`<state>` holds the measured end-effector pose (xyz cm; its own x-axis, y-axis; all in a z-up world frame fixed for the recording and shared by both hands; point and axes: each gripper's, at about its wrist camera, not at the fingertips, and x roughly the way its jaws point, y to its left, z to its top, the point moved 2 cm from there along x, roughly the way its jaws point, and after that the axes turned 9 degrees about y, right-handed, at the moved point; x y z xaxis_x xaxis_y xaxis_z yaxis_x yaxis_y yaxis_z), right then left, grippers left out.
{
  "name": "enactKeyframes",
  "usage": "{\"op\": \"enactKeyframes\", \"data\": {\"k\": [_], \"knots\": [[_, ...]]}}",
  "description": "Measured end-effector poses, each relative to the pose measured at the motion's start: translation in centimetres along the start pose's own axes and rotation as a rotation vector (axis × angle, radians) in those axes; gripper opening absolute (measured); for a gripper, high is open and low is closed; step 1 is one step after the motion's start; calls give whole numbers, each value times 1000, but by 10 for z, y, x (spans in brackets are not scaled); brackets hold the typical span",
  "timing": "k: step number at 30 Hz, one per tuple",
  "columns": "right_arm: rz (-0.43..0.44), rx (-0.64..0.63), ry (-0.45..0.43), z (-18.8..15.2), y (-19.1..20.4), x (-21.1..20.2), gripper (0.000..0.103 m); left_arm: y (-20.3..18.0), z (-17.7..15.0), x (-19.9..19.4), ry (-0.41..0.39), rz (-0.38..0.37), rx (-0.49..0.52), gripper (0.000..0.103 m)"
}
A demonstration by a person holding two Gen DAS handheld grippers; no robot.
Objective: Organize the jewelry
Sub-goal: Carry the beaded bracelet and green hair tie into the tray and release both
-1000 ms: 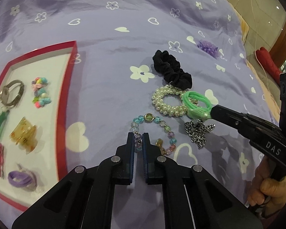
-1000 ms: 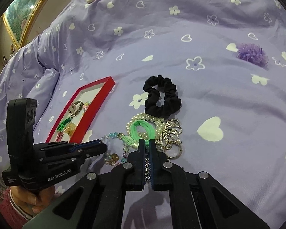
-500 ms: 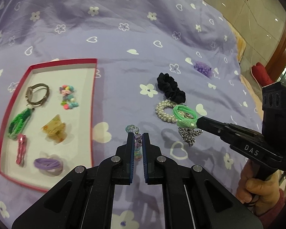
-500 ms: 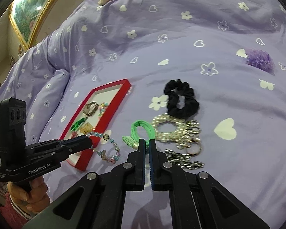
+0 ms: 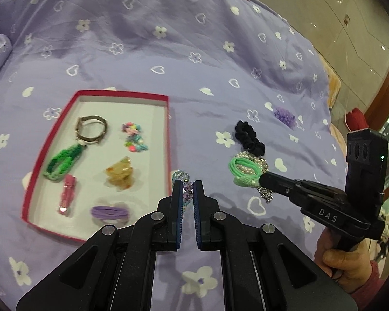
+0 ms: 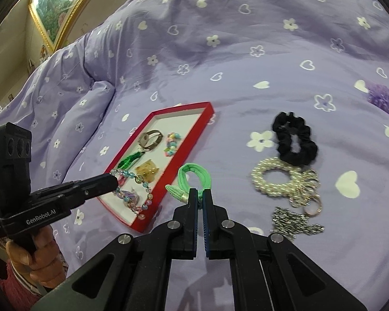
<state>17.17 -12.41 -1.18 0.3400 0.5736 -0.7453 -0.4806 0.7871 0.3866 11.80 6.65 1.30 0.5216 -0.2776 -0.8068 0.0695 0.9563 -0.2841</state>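
Observation:
My left gripper is shut on a bracelet of coloured glass beads, which hangs from its tips over the near corner of the red-rimmed tray. My right gripper is shut on a mint green hair tie with a tassel, held above the bedspread just right of the tray. Each gripper also shows in the other's view, the left gripper with the beaded bracelet and the right gripper with the green tie.
The tray holds a metal watch, a green braid, an amber claw clip, a pink clip and a purple tie. On the bedspread lie a black scrunchie, a pearl bracelet, a silver chain and a purple flower.
Both grippers rose and drew left toward the tray. The beaded bracelet came up off the bedspread and the green tie came off the pearl pile.

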Motion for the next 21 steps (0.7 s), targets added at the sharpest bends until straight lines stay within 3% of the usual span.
{"op": "enactKeyframes", "data": {"k": [21], "knots": [[66,-95,61,29,62,54,3,83,19,-17,-64,75,-121,6]]}}
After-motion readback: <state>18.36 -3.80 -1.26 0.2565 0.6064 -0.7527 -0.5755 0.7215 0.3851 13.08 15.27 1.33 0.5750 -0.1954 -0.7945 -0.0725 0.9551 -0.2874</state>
